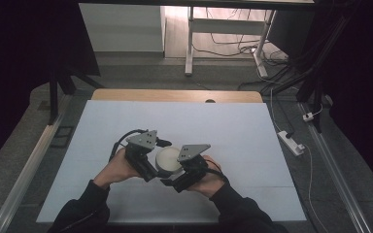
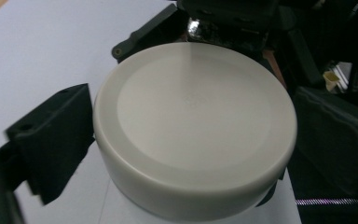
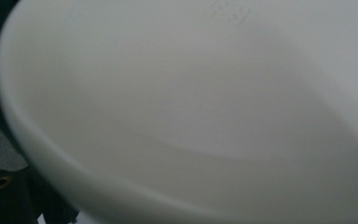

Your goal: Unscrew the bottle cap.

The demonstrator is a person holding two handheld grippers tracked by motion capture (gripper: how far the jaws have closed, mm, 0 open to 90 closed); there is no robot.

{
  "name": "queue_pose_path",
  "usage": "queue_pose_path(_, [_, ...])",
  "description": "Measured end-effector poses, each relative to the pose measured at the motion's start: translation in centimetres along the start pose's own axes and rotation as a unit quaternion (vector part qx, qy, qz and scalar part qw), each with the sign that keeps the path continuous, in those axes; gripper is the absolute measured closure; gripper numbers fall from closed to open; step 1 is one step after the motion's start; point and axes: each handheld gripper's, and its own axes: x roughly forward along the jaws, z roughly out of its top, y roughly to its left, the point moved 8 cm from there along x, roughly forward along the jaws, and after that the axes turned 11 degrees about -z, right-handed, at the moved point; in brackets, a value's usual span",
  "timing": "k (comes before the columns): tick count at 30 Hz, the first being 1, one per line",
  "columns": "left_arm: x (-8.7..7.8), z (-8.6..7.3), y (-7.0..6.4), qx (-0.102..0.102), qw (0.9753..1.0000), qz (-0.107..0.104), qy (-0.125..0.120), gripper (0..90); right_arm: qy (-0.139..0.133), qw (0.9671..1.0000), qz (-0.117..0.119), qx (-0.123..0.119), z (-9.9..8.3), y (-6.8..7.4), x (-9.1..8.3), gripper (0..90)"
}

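1. From the high view I see both hands meeting near the middle of the white worktop (image 1: pixel 252 131), the left claw (image 1: pixel 151 165) and the right claw (image 1: pixel 177 179) closing in from either side on a round white container (image 1: pixel 167 159); the person's dark sleeves come in from the bottom edge
2. The left gripper view gives me what the high view cannot: the container's (image 2: pixel 193 126) flat circular face with a raised outer ring and a faint embossed mark at its centre, tilted toward the camera
3. That same view shows one black jaw at the left touching the container's side wall and the other dark jaw at the right against the opposite side, so I read the left claw as clamped on the container
4. The right claw (image 2: pixel 228 18) appears past the container's far edge in the left gripper view
5. The right gripper view is so close that the container (image 3: pixel 191 107) is a blurred pale curve; I cannot tell how the right claw's jaws stand
6. The container is round and squat, with no long axis; its flat face points up and toward the left claw's camera
7. It sits between the two claws, above the worktop's near-centre
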Motion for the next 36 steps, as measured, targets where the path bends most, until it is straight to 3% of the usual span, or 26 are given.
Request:
queue_pose_path(6, [0.2,-0.2,0.0,0.002,1.0,0.0,-0.005,7.4,0.001,1.0,0.005,-0.007,0.0,0.3,0.0,6.5])
queue_pose_path(10, [0.4,-0.2,0.5,-0.016,0.9995,0.025,-0.007,7.5,0.01,0.9998,-0.015,-0.001,-0.1,-0.3,0.1,6.5])
queue_pose_path(15, [0.9,0.0,1.3,-0.047,0.9967,0.066,-0.008,7.6,0.02,0.9985,-0.049,0.017,-0.4,-1.2,0.4,6.5])
queue_pose_path(18, [1.2,0.2,1.5,-0.064,0.9933,0.096,-0.009,7.6,0.023,0.9972,-0.067,0.024,-0.6,-1.7,0.4,6.5])
queue_pose_path(24, [1.8,0.6,1.9,-0.095,0.9836,0.152,-0.011,7.6,0.03,0.9937,-0.1,0.039,-0.8,-2.5,0.5,6.5])
queue_pose_path(28, [1.8,0.8,1.9,-0.102,0.9821,0.157,-0.02,7.7,0.031,0.9934,-0.101,0.042,-0.8,-2.7,0.5,6.5])
queue_pose_path(36, [1.4,1.1,1.7,-0.101,0.9825,0.155,-0.024,7.7,0.03,0.9938,-0.097,0.045,-0.8,-2.6,0.5,6.5])
